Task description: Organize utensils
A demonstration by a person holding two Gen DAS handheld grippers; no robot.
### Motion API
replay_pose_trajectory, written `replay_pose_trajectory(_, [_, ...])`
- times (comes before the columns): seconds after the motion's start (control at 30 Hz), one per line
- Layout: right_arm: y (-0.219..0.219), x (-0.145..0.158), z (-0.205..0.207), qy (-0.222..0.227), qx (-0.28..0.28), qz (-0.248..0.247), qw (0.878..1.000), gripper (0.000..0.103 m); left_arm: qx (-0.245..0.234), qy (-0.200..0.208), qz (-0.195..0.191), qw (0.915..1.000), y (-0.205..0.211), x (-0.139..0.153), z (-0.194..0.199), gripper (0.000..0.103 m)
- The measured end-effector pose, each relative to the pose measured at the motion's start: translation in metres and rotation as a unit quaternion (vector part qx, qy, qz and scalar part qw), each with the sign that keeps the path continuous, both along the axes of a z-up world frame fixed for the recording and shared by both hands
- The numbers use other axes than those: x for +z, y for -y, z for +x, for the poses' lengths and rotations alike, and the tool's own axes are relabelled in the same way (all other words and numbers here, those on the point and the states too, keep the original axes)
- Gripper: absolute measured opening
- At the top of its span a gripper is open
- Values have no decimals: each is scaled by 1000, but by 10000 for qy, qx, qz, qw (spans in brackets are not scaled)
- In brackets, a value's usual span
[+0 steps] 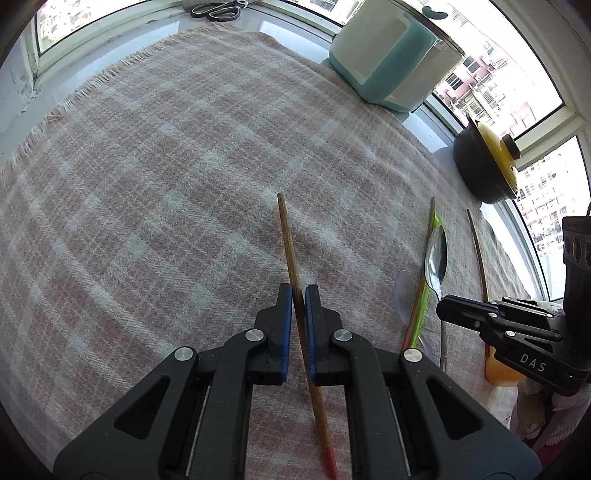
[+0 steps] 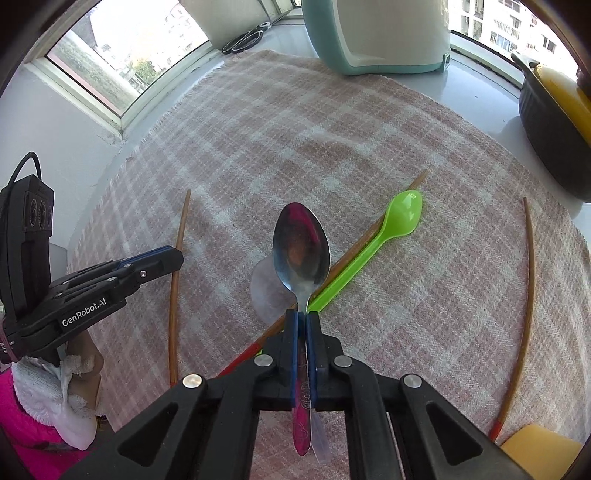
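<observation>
1. Left gripper (image 1: 298,295) clamps a red-tipped chopstick (image 1: 290,243) near mid-cloth; open plaid cloth (image 1: 147,184) stretches ahead and left.
2. Right gripper (image 2: 301,320) pinches the metal spoon (image 2: 301,247), above a green plastic spoon (image 2: 373,247) and another chopstick (image 2: 406,190).

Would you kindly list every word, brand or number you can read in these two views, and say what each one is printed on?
"DAS": white letters on the black body of the right tool, seen from the left wrist view.
"GenRobot.AI": white letters on the black body of the left tool, seen from the right wrist view.
The engraved handle of the shiny metal spoon bears an ornament, not readable as text.
The pale blue-and-white appliance shows no legible label.
</observation>
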State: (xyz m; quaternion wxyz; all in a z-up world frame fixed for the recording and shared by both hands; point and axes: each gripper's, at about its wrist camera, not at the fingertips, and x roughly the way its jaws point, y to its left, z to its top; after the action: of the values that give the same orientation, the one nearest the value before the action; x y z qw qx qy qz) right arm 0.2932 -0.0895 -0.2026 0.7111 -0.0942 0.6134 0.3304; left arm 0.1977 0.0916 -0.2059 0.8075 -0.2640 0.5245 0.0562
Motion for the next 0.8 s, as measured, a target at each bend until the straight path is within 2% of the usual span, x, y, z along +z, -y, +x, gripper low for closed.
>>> replay_pose_trajectory(0.3, [10, 36, -11, 469, -279, 254, 9982, 1, -64, 262, 41, 9996, 3, 25, -2, 4])
replay_pose_trajectory(0.8, [42, 95, -47, 1134, -683, 542, 9897, 1, -465, 976, 208, 9939, 31, 91, -12, 3])
